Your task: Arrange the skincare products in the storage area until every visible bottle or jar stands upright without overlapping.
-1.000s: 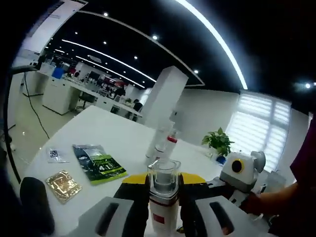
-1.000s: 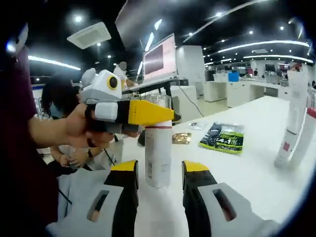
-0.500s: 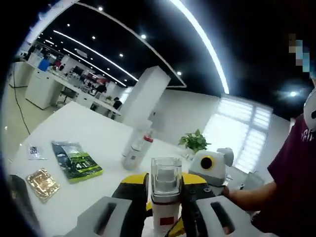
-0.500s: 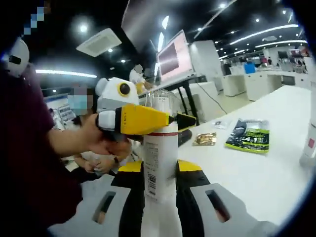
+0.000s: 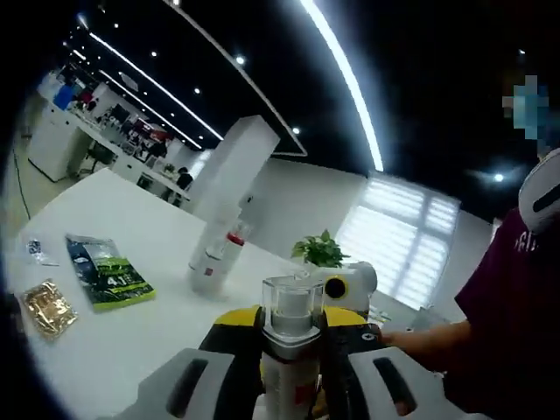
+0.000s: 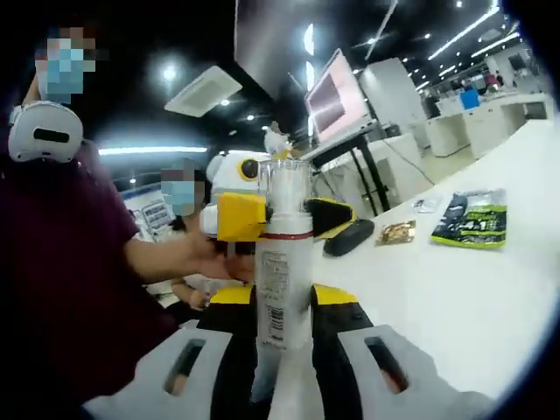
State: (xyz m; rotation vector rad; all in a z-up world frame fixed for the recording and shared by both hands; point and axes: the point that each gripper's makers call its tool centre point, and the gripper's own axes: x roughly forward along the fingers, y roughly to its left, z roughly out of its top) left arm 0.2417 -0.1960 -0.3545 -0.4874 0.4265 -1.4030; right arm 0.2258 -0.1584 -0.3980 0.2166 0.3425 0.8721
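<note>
White pump bottle [image 6: 283, 262] with a clear cap and red band stands upright, clamped by both grippers at once. Right gripper [image 6: 282, 328] grips its lower body, yellow-tipped jaws pressed on either side. Left gripper [image 6: 280, 217] comes in from the left in the right gripper view and clenches the bottle just under the red band, near the neck. A hand [image 6: 197, 255] holds that gripper.

In the left gripper view the same bottle [image 5: 289, 350] sits between the left gripper [image 5: 290, 337] jaws, clear cap poking up above them. Whether the bottle base touches the worktop: cannot tell, jaws hide it.

White worktop [image 5: 114, 350] beyond. Near left on it: a gold foil sachet [image 5: 45, 307], then a dark green sachet [image 5: 108, 271], and a small clear packet [image 5: 37, 251] further out. Further back two white bottles [image 5: 214, 255] stand close together, one with a red band, leaning against each other as far as the fisheye shows. Behind them a potted plant [image 5: 320, 251].

Right gripper view: dark case [image 6: 348, 237] on the worktop beyond the left gripper.
</note>
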